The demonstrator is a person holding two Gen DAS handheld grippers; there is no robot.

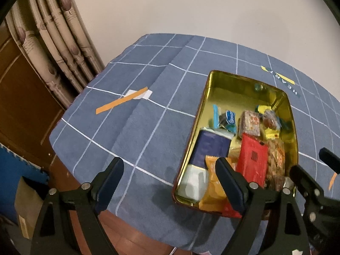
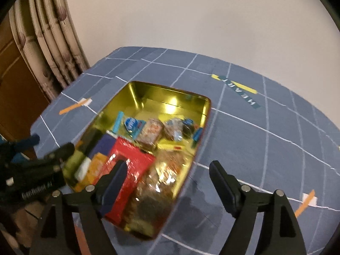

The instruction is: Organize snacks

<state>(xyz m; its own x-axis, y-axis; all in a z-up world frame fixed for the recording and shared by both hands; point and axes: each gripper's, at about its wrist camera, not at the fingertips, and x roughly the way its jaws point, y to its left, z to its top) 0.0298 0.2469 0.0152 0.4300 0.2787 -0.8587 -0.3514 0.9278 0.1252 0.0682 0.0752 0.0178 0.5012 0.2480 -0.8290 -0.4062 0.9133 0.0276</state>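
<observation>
Snacks in crinkly wrappers (image 1: 251,161) fill a shiny rectangular gold tin (image 1: 244,80).

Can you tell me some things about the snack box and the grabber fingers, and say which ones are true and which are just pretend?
1. The gold tin has no lid on it. True.
2. The left gripper is squeezing the red packet. False: its fingers stand open with nothing between them.
3. The tin sits on a blue tablecloth with white lines. True.
4. The tin is packed full right to the far end. False: the snacks crowd the near end, and the far end shows bare gold.
5. The right gripper is open and holds nothing. True.
6. An orange packet lies outside the tin on the cloth. False: it lies inside the tin.
</observation>
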